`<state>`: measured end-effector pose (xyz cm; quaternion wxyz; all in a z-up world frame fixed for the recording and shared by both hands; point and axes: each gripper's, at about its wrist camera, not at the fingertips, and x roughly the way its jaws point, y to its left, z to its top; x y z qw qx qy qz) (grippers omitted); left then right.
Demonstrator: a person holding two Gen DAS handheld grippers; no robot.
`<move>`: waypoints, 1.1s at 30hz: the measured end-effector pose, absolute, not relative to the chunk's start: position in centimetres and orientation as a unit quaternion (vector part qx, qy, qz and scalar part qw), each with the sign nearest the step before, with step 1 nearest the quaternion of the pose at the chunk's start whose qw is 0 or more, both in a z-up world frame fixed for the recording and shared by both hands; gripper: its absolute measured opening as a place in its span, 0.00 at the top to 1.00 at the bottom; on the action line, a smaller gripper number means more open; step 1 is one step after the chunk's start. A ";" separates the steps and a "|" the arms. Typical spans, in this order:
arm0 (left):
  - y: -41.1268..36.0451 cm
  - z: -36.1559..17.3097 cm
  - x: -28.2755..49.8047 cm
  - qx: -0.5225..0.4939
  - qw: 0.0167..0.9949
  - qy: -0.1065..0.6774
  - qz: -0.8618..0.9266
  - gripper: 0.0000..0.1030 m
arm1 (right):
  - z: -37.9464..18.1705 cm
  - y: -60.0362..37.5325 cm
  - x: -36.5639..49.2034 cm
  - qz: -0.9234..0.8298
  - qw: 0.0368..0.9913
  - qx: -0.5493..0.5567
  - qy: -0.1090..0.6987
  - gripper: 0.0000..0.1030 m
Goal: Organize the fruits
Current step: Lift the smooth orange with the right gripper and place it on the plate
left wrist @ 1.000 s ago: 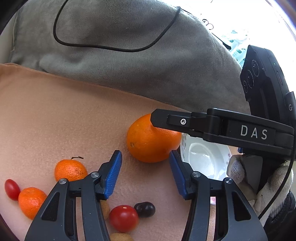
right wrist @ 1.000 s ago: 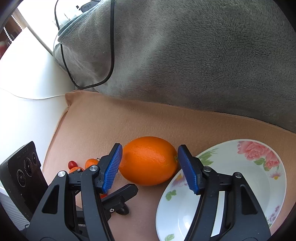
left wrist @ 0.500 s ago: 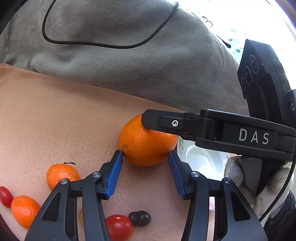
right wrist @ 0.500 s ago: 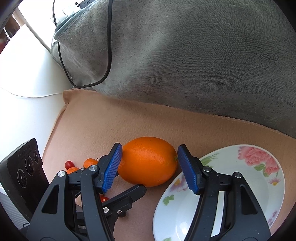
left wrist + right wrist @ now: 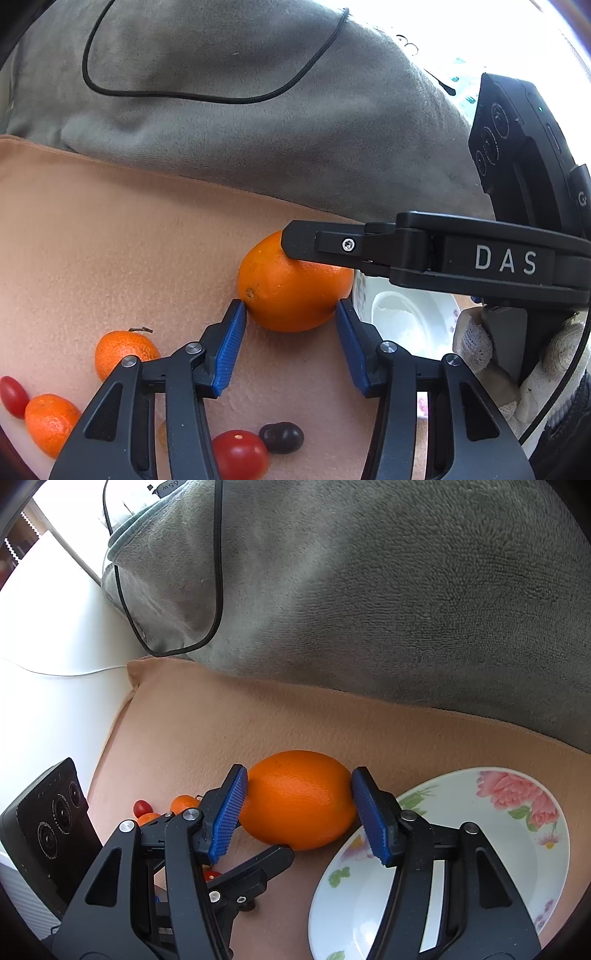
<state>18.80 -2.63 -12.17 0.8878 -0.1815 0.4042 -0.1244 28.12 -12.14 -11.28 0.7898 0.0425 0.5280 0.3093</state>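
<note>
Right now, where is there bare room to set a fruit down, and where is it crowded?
The plate is bare, with nothing lying on it. The tan cloth is bare from the grey blanket down to the orange. Crowded: both grippers flank the orange, and the mandarins, tomatoes and grape cluster under the left gripper.

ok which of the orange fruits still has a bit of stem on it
The small mandarin just left of the left gripper, with a dark curled stem on top. The big orange shows only a navel dimple; the mandarin near the frame edge shows none.
</note>
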 end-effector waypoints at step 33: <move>-6.5 -8.8 13.0 -0.154 0.894 0.381 -0.179 0.52 | -6.0 -20.0 21.4 0.275 0.827 0.042 0.489 0.40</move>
